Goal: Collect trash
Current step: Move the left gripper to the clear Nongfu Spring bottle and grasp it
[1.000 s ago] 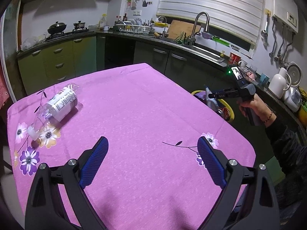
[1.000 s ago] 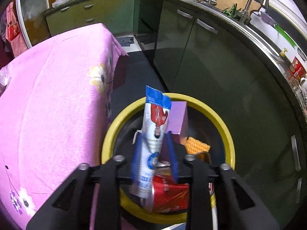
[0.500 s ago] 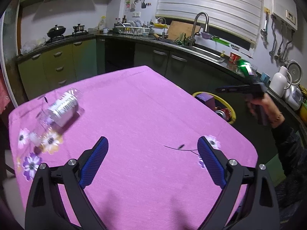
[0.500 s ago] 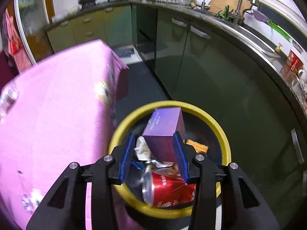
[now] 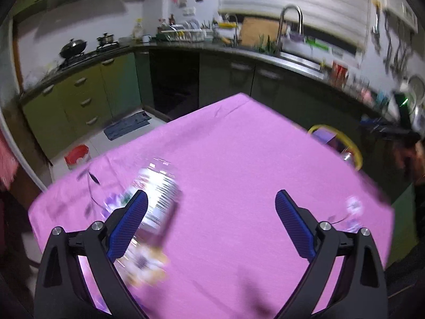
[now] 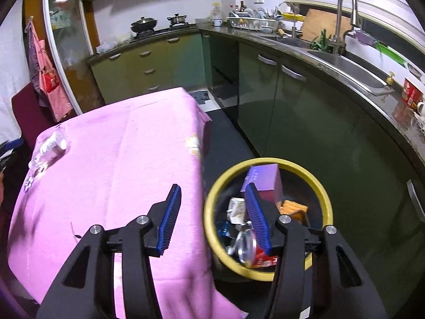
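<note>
A clear plastic bottle (image 5: 159, 202) with a white label lies on its side on the pink tablecloth (image 5: 239, 159), blurred, just right of my left finger. My left gripper (image 5: 209, 199) is wide open and holds nothing. My right gripper (image 6: 212, 188) hovers above the gap between the table edge and the yellow-rimmed bin (image 6: 322, 194). Its jaws are opening and nothing is between them. In the bin lie a purple box (image 6: 265, 178), a red can (image 6: 255, 252) and wrappers. The bottle (image 6: 50, 146) also shows at the table's far left corner.
Green cabinets (image 6: 292, 122) and a counter with a sink (image 6: 353, 66) run close behind the bin. The bin (image 5: 353, 148) stands on the floor off the table's right edge. A red stool (image 5: 77, 154) sits on the floor beyond the table's left corner.
The right gripper let a milk sachet drop into the bin, then rose and opened wider. The left gripper swung left across the table, so the bottle now lies beside its left finger.
</note>
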{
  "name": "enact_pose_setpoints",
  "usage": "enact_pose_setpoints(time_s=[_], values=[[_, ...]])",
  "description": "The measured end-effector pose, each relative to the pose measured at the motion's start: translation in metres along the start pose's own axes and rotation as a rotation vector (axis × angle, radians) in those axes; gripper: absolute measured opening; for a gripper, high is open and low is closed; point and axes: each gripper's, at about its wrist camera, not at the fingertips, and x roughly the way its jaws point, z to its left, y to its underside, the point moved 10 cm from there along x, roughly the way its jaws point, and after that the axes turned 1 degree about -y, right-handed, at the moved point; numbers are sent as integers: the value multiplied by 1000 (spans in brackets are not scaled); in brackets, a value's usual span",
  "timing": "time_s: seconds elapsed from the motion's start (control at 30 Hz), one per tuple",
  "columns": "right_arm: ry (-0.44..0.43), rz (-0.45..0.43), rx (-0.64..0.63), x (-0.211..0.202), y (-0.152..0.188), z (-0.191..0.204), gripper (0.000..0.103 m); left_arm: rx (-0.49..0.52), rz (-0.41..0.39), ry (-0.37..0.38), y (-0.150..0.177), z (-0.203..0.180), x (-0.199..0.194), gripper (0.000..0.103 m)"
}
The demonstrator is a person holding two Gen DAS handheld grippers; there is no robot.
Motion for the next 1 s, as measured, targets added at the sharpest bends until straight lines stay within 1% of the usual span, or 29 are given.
enact_pose_setpoints(time_s=[0.07, 0.1, 0.2, 0.27, 0.4, 0.57, 0.67, 0.83, 0.97, 1.0], values=[[-7, 5, -8, 2, -1, 9, 50, 37, 35, -20, 0, 15, 16, 92], [-8, 8, -10, 3, 0, 12, 50, 39, 57, -14, 1, 25, 25, 92], [-13, 17, -5, 7, -1, 15, 50, 23, 112, 51, 5, 39, 43, 92], [-9, 23, -4, 10, -1, 17, 50, 29, 146, 78, 10, 44, 52, 92], [-11, 34, -1, 18, -4, 20, 51, 42, 215, 92, 23, 53, 67, 92], [-25, 56, -11, 32, -4, 30, 51, 39, 270, 126, 36, 62, 80, 92], [-34, 70, -16, 40, -3, 38, 51, 45, 318, 137, 45, 63, 89, 92], [-39, 83, -25, 46, -1, 44, 51, 71, 364, 148, 59, 58, 97, 92], [-42, 88, -29, 49, -1, 47, 52, 66, 369, 145, 61, 58, 99, 92], [-43, 90, -30, 50, -1, 47, 52, 61, 368, 140, 61, 59, 100, 90]])
